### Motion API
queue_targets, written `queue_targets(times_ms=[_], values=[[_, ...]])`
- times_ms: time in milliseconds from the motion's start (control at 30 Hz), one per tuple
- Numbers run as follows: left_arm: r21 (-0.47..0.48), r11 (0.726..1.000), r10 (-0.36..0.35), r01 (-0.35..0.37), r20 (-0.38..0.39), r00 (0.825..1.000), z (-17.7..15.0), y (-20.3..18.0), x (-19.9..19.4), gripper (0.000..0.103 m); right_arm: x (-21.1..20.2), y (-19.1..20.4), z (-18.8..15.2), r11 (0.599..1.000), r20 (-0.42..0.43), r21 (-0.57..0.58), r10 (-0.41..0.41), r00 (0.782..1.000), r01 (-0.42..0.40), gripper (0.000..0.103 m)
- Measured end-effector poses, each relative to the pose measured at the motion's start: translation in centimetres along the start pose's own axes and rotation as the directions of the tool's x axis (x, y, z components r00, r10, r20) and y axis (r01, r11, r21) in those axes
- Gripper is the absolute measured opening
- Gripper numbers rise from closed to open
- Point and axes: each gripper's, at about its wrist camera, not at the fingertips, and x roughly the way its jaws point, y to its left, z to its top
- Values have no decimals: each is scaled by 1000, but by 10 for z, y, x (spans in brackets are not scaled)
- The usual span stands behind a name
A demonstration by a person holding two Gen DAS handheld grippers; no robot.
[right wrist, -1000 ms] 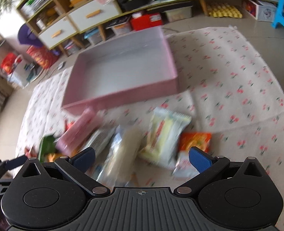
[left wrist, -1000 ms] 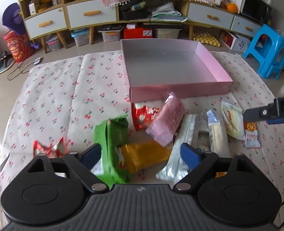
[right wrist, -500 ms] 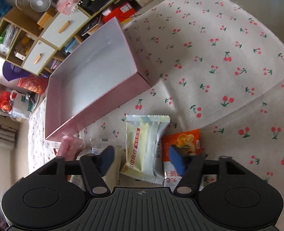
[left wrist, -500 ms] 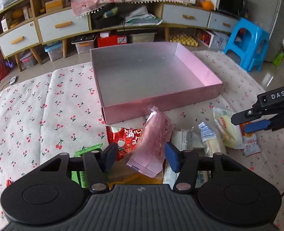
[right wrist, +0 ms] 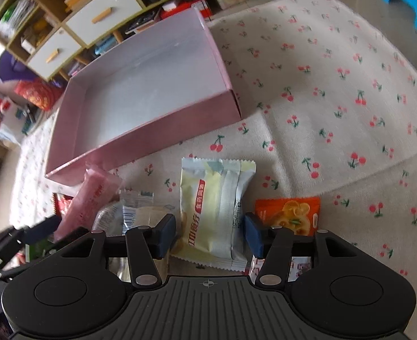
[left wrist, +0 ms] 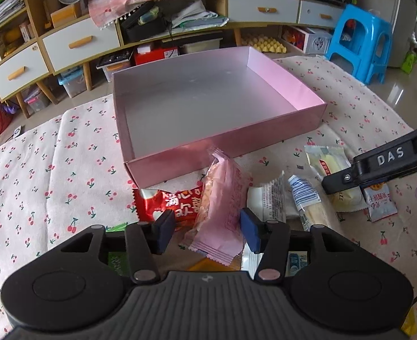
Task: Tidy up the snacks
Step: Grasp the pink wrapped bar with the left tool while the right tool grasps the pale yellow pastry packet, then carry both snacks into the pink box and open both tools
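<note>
Closest in, the left tool (left wrist: 207, 223) stands narrowed, its jaws having just been closing; the pink packet (left wrist: 222, 198) is between them, its right edge against the right-hand pad, with a clear gap at the left-hand pad where the red packet (left wrist: 177, 201) shows through; so I judge it bracketed, not yet gripped. The pink packet leans up off the pile, its long axis running away from the tool toward the box, so the jaws cross its short width.

The right tool (right wrist: 209, 226) is likewise narrowed after closing in; the pale yellow packet (right wrist: 214, 204) lies flat and uncrumpled between its pads, both edges just beside them, so no squeeze is visible; its long axis also runs away from the tool, toward the far edge of the tabletop (right wrist: 335, 99). An orange packet (right wrist: 290, 209) lies just to its right, outside the jaws.

All the snacks sit in a loose row along the near edge; just beyond them stands the empty pink box (left wrist: 222, 147), near wall first. It is dead ahead of the left tool and almost touching the pink packet; for the right tool it lies ahead and to the left, so the left hand has the shorter carry.
</note>
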Motion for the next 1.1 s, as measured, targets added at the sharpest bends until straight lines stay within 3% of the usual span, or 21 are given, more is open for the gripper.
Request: queue_targets(times_ms=[133, 300, 533, 933, 1100], values=[[1, 1000, 14, -14, -8, 1000, 1, -2, 2, 51, 2, 12, -3, 996, 15, -71, -56, 998, 57, 52], [-2, 1000, -9, 9, -9, 1000, 1, -4, -1, 35, 3, 19, -5, 990, 27, -100, -99, 995, 101, 44], [-59, 998, -31, 30, -11, 999, 4, 0, -5, 26, -6, 11, -2, 997, 24, -30, -76, 997, 77, 44], [-182, 976, -111, 118, 49, 993, 13, 15, -28, 23, -26, 5, 10, 999, 68, 50, 3, 998, -7, 44], [-199, 972, -109, 126, 93, 990, 17, 17, -35, 23, -35, 8, 16, 997, 102, 65, 30, 994, -37, 44]])
